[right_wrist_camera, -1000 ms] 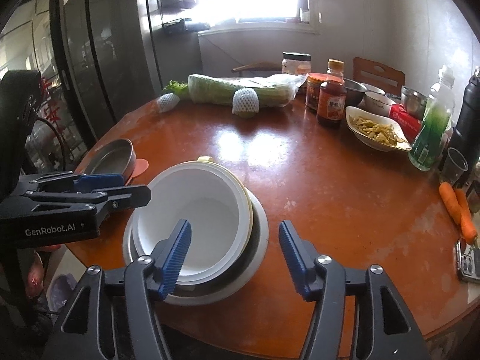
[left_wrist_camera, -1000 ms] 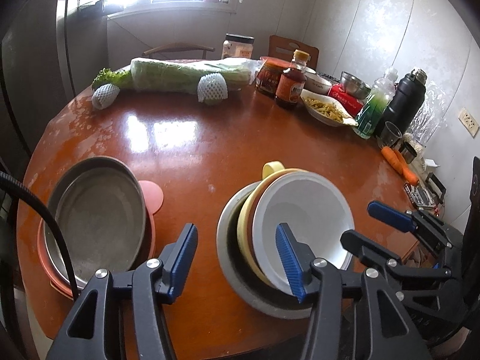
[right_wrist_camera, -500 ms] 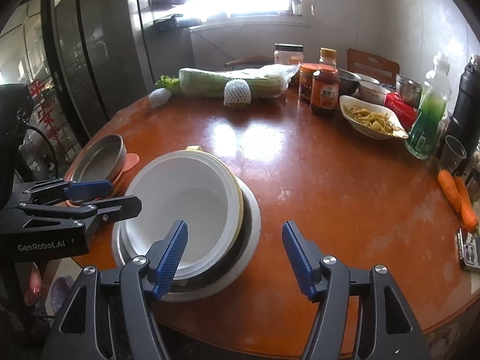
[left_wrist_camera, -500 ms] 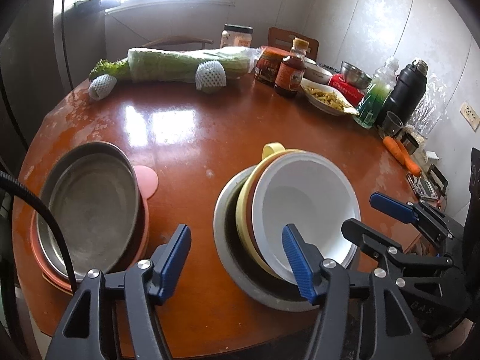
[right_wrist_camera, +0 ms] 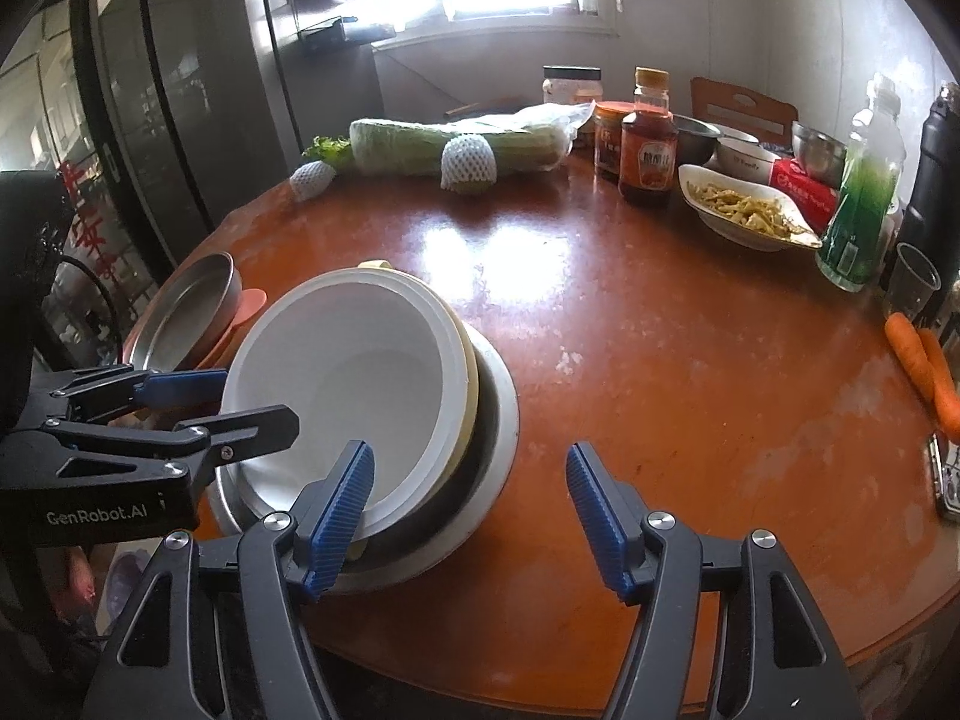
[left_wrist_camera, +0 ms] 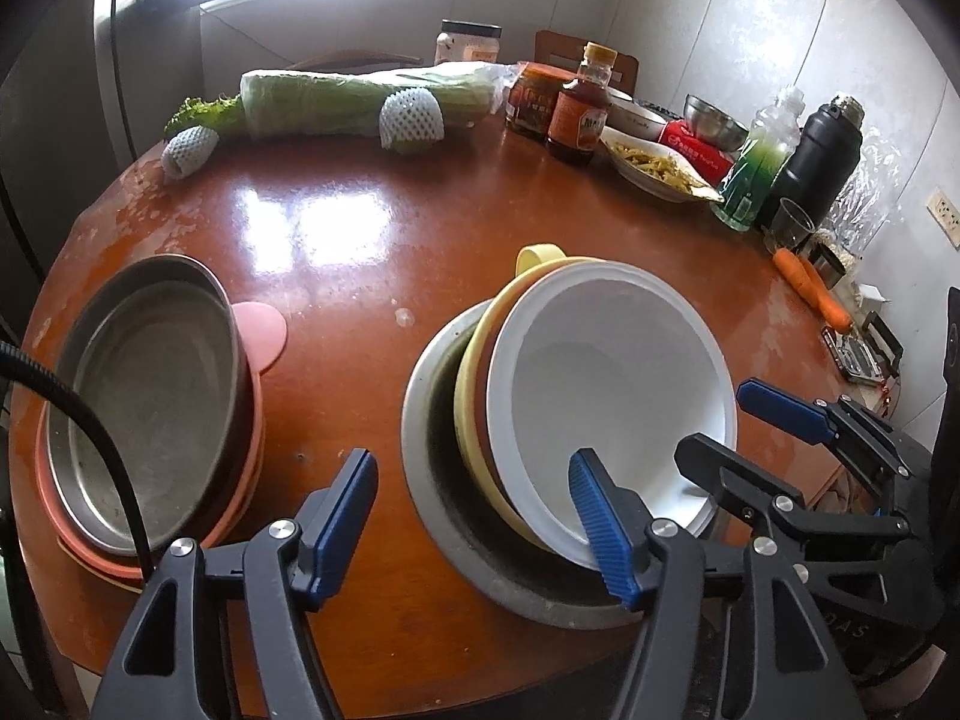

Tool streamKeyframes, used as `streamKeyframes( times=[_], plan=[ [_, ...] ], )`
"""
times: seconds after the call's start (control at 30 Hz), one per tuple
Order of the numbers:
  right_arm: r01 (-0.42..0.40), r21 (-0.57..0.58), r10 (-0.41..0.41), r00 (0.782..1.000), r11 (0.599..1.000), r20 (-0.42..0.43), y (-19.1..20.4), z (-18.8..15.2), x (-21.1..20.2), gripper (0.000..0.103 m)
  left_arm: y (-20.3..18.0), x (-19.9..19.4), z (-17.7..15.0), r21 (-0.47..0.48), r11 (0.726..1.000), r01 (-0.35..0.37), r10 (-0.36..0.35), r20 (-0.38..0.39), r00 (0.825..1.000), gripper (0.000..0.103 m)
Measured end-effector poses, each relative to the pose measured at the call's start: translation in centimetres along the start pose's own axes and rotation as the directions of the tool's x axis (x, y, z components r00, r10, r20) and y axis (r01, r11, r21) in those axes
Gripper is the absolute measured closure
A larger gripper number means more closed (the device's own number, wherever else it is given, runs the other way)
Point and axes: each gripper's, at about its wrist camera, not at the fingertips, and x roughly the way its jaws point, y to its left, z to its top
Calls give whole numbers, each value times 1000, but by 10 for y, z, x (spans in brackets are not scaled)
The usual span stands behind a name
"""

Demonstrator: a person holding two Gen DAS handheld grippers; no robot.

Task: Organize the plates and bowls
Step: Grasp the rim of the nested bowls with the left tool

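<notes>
So both claws hang wide apart with nothing in them, right at the near edge of the counter. The left claw has one finger over the white bowl, the right claw sits just beside the same stack. I'd guess the step is grabbing that white bowl by its rim: get one finger inside, one outside the near lip, clamp firmly, then lift straight up so the yellow bowl under it doesn't drag along. It's glossy and tilted toward the left edge, nested in yellow, all inside a grey metal basin. Over at the left edge there's a metal pan sitting on a pink plate, well apart from the stack
</notes>
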Motion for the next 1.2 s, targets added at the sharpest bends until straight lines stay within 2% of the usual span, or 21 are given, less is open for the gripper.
streamKeyframes(
  times=[0.93, 1.2],
  plan=[
    [-84, -3, 84, 996, 996, -24, 0, -4, 18, 34, 2, 27, 0, -26, 1000, 8, -9, -64, 998, 38],
    [-121, 9, 121, 992, 993, -20, -2, -2, 21, 39, 5, 29, 0, -56, 998, 30, -34, -65, 997, 40]
  ],
)
